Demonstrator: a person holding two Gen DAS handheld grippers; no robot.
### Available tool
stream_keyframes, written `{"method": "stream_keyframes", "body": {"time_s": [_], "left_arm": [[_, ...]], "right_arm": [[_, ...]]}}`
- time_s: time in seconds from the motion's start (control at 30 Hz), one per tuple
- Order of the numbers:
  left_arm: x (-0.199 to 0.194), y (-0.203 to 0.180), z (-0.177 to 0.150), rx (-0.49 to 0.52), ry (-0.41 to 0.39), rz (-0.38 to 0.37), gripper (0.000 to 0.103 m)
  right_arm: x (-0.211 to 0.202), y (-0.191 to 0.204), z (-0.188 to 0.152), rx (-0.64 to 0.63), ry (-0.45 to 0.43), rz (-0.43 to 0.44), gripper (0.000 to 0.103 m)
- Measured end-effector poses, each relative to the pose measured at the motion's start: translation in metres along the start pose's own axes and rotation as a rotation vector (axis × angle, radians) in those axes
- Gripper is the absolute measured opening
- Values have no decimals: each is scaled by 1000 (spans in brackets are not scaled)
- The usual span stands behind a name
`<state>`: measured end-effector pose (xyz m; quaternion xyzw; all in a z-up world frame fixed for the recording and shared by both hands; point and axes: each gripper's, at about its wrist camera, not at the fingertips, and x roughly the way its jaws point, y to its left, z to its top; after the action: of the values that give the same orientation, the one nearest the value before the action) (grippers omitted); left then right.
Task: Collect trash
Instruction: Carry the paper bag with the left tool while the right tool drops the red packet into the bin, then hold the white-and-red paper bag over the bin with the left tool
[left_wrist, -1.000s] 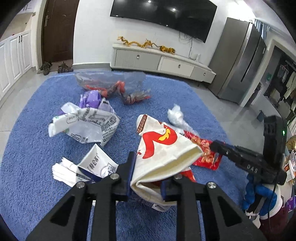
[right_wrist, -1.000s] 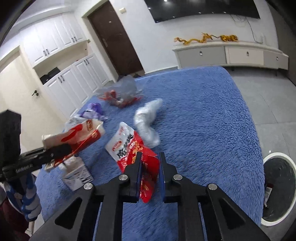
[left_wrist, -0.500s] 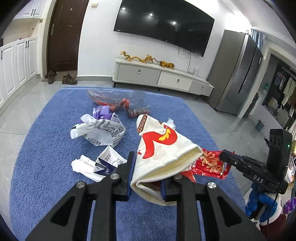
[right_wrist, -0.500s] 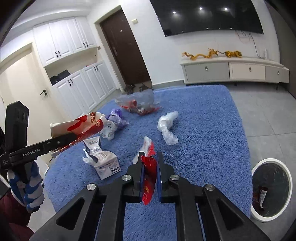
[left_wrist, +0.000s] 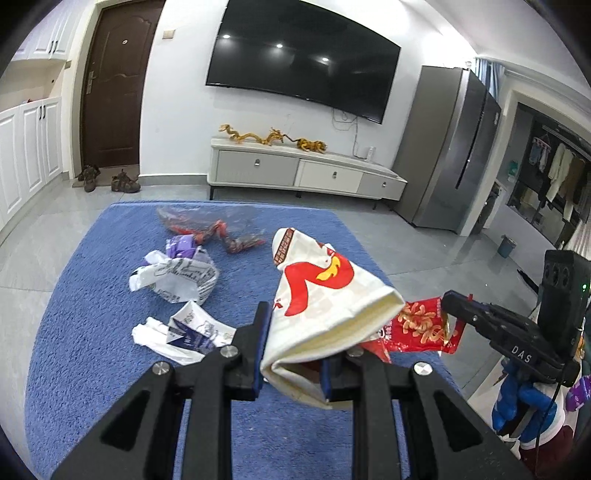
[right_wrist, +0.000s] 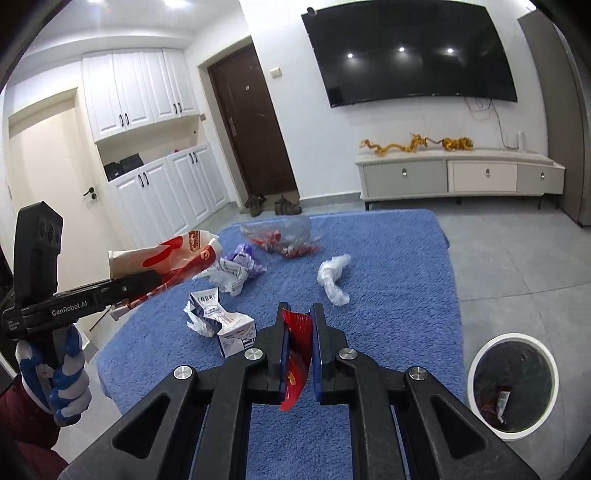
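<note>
Both tongs are loaded, so the collecting is part way through by my reading. The left tongs (left_wrist: 291, 354) are clamped on a white paper bag (left_wrist: 325, 295) printed with a red and yellow figure, held clear of the blue rug (left_wrist: 85, 295) in the centre of the left wrist view. The right tongs (right_wrist: 298, 350) are squeezed almost fully together on a thin red snack wrapper (right_wrist: 297, 354), low in the centre of the right wrist view. At the lower right of that view stands a white-rimmed bin (right_wrist: 476, 354) on the grey floor, with a few wrappers already lying in its dark liner. Left on the rug are a crumpled printed bag (left_wrist: 177, 277), a small flattened carton (left_wrist: 192, 328), a purple wrapper (left_wrist: 181, 245), a clear bag with red scraps (left_wrist: 214, 225) and a twisted clear plastic piece (right_wrist: 332, 277), so most of the job seems to remain. The paper bag's long axis runs from the tongs up and away toward the upper middle of the frame, folded end farthest off. The red wrapper stands edge-on, its long axis running top to bottom between the pads.
</note>
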<state>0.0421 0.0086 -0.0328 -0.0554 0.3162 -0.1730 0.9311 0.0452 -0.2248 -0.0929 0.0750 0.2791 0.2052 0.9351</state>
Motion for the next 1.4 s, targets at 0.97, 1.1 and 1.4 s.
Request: {"method": "stream_keyframes", "body": {"time_s": [0.97, 1.1, 1.4], "left_arm": [[252, -273, 22, 371, 330, -272, 21], [298, -294, 17, 371, 391, -285, 22], [367, -308, 3, 325, 485, -288, 47]], "right_arm": [[-53, -261, -26, 353, -75, -448, 10], [-29, -297, -33, 399, -36, -467, 10], [17, -352, -59, 512, 41, -508, 44]]}}
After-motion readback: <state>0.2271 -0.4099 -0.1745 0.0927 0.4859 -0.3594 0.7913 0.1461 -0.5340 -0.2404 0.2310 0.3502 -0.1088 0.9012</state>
